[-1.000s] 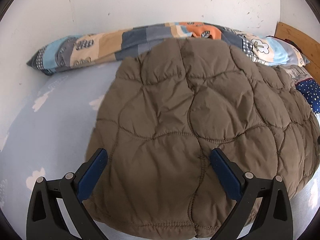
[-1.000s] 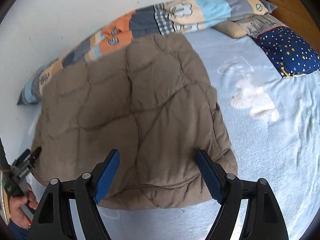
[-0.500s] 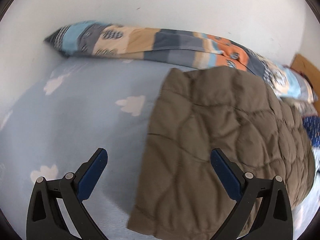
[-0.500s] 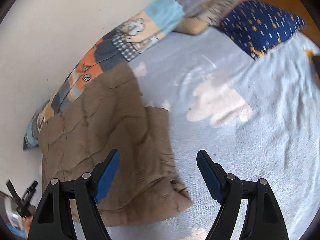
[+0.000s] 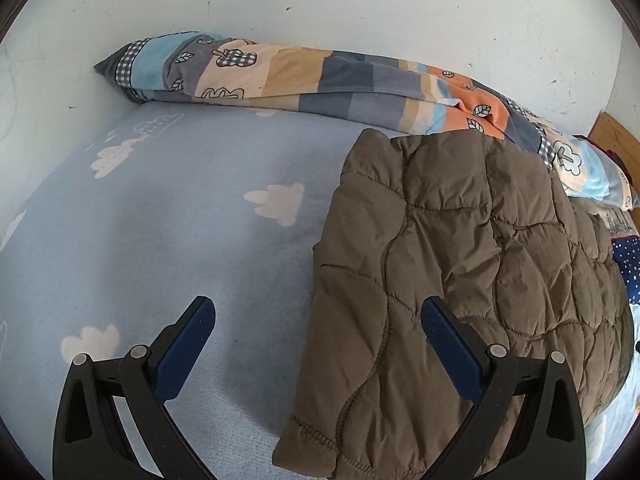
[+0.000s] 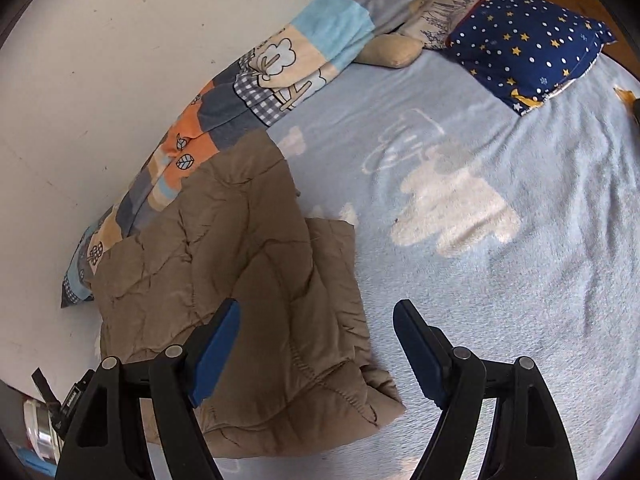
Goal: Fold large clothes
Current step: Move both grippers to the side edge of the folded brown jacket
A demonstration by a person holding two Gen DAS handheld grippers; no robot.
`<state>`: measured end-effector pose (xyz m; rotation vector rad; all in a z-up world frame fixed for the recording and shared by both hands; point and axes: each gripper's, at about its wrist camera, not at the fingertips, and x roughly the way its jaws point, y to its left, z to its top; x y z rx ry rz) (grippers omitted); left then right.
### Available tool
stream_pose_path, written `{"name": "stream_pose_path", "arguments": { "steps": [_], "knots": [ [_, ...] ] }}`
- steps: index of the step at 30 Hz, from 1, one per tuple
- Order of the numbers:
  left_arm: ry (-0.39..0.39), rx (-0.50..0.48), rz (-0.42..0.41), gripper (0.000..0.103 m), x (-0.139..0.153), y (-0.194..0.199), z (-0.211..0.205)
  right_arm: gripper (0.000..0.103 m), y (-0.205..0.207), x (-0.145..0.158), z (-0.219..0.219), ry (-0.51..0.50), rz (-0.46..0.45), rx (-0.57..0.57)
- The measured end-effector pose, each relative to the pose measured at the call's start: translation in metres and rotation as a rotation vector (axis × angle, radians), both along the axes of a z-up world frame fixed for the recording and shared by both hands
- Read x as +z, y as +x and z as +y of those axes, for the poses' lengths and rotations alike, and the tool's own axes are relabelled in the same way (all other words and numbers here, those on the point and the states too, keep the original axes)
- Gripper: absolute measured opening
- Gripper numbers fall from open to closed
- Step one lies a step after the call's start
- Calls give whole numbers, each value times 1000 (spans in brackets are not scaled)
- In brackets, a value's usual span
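A brown quilted jacket (image 5: 472, 280) lies folded in a flat bundle on the light blue bed sheet (image 5: 180, 220). In the left wrist view it fills the right half. My left gripper (image 5: 316, 320) is open and empty above the jacket's left edge, its right finger over the fabric. In the right wrist view the jacket (image 6: 240, 280) lies at the lower left. My right gripper (image 6: 316, 320) is open and empty above the jacket's right edge, its left finger over the fabric.
A patchwork duvet (image 5: 320, 80) is rolled along the white wall (image 5: 360, 0). A navy star pillow (image 6: 528, 36) and a beige cushion (image 6: 396, 50) lie at the head end by a wooden headboard (image 5: 616, 136). The sheet (image 6: 500, 260) has white cloud prints.
Both grippers have swung apart: the left view turned left and the right view turned right, so the jacket slid from the centre of each view to its side. Both stayed open.
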<state>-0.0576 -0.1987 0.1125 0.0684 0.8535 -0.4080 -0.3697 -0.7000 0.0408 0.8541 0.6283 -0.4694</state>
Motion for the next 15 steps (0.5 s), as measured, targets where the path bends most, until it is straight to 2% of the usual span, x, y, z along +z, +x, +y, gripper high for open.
{"name": "stream_pose_path", "arguments": {
  "steps": [9, 15],
  "knots": [
    [17, 2, 5, 102, -4, 0, -2, 83, -1, 1, 1, -3, 3, 10],
    [52, -21, -36, 103, -2, -7, -10, 83, 10, 7, 14, -106, 71, 23]
  ]
}}
